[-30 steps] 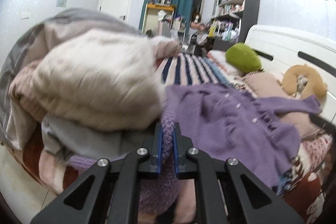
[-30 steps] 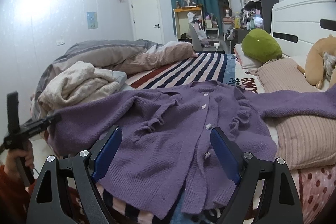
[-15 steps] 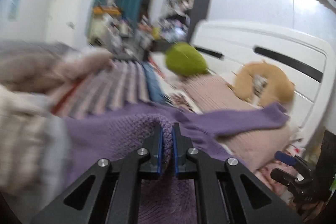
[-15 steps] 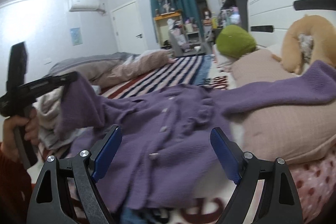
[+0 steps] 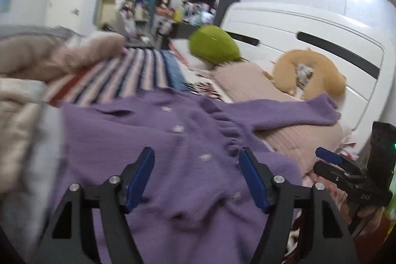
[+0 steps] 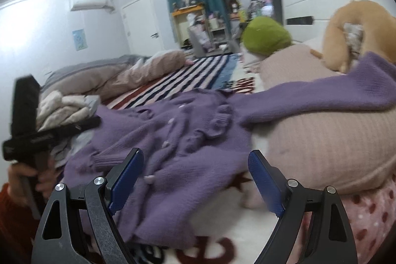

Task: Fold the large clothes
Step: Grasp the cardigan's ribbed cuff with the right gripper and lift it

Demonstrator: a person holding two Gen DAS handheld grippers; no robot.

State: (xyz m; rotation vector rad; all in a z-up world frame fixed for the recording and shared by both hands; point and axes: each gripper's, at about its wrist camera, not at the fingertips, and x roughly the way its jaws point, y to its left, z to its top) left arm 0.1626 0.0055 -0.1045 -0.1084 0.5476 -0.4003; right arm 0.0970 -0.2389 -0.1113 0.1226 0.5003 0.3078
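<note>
Nearest the near edge of the bed (image 6: pixel 242 234), the left gripper (image 5: pixel 196 177) has just been opening: its jaws stand apart over the folded-in sleeve, pads clear of the knit, nothing held. The right gripper (image 6: pixel 195 182) stands wide and empty above the hem side of the purple cardigan (image 6: pixel 173 140). The cardigan lies buttoned-face up across the near half of the bed, one sleeve (image 6: pixel 321 95) stretched out over the pink pillow (image 6: pixel 321 145) toward the headboard end.

Step in hand, by my judgement: one sleeve is laid across the front; the other remains to be brought in. To do it well, the right gripper should take the far cuff (not mid-sleeve, which would bunch), carry it low across the chest, and let go only once it lies flat. The laid sleeve looks rumpled; smoothing first would help.

Beyond lie the striped blanket (image 5: pixel 138 76), a green cushion (image 5: pixel 212 43) and a tan plush (image 5: pixel 314 76).
</note>
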